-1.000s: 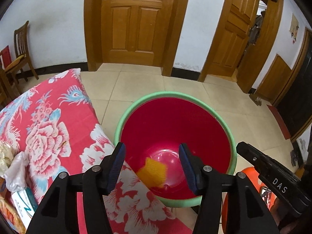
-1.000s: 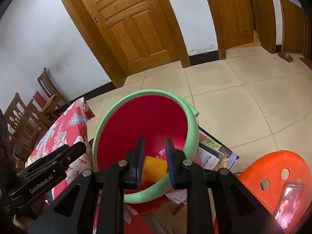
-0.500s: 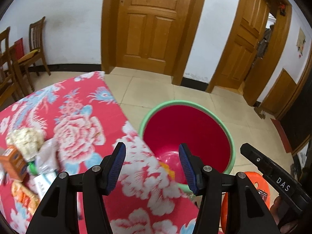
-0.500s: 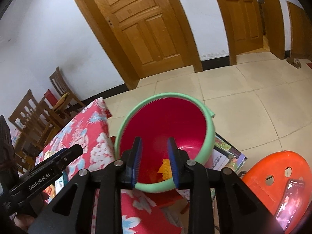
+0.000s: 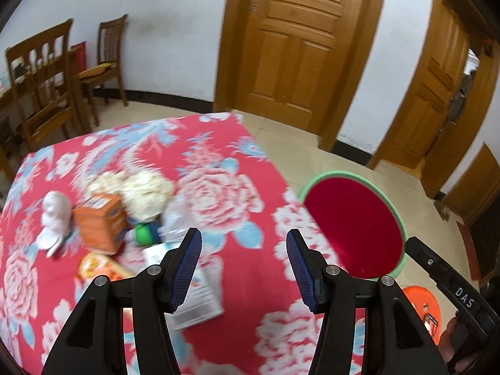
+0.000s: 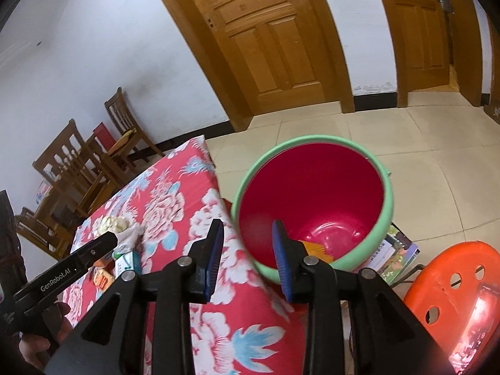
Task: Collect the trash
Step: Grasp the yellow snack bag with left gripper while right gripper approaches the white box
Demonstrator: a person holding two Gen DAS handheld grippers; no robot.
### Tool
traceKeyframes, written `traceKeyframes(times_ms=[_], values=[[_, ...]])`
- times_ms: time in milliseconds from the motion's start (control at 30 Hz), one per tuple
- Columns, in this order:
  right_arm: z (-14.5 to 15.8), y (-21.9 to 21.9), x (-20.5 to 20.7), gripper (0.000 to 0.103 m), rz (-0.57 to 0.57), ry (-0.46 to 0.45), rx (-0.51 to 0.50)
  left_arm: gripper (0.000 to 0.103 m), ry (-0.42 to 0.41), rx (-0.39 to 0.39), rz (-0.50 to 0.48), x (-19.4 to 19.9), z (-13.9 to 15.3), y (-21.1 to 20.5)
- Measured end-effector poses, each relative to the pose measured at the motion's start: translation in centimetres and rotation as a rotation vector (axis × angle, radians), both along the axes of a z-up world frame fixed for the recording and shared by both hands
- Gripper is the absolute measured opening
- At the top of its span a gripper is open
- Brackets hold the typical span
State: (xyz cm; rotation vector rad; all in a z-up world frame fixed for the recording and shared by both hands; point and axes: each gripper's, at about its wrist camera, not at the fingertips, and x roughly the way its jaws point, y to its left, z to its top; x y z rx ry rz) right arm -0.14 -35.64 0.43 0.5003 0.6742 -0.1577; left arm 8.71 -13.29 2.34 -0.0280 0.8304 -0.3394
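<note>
Wooden panelled doors (image 5: 297, 56) and white walls back a tiled room where a worktop (image 5: 218, 156) draped in a red floral cloth carries a scatter of trash. Left claw (image 5: 243, 265) hangs over the cloth with its blue-padded jaws spread and nothing between them. Ahead of it and to its left lie an orange carton (image 5: 101, 222), a crumpled white tissue (image 5: 54, 215), a pale crumpled wad (image 5: 137, 187), a green-capped item (image 5: 143, 234), clear plastic wrap (image 5: 178, 218), an orange snack packet (image 5: 97, 267) and a flat printed sheet (image 5: 200, 300), partly under the claw's left finger; motion blur hides finer detail. Beside the worktop's edge on the floor stands a red bucket with a green rim (image 6: 312, 200). Right claw (image 6: 247, 259) sits just above the worktop's edge next to the bucket, its jaws parted, having just been opening, and holding nothing. Orange netting (image 6: 318, 248) lies at the bottom of the bucket, beyond the right claw's finger. Printed booklets (image 6: 397, 253) lie on the floor beside the bucket, and an orange plastic stool (image 6: 450, 281) with a phone (image 6: 475, 328) on it stands at the right. Wooden chairs (image 5: 40, 87) line the far wall on the left.
</note>
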Motion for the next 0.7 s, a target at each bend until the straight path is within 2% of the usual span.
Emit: traceKeyframes(times_ms=[167,533,700], values=[[0.0,1.7,0.4,0.038,0.034,0.005,-0.006,0.058,0.012,0.032,0.087,0.0,-0.6,2.8],[-0.4,3.7,1.1,0.042,0.071,0.022,-0.015,0.058,0.066,0.047,0.228,0.4,-2.7,7.1],[-0.5,4.4,1.1,0.044,0.082,0.026,-0.017,0.069,0.108,0.065,0.321,1.0,-4.2,8.5]])
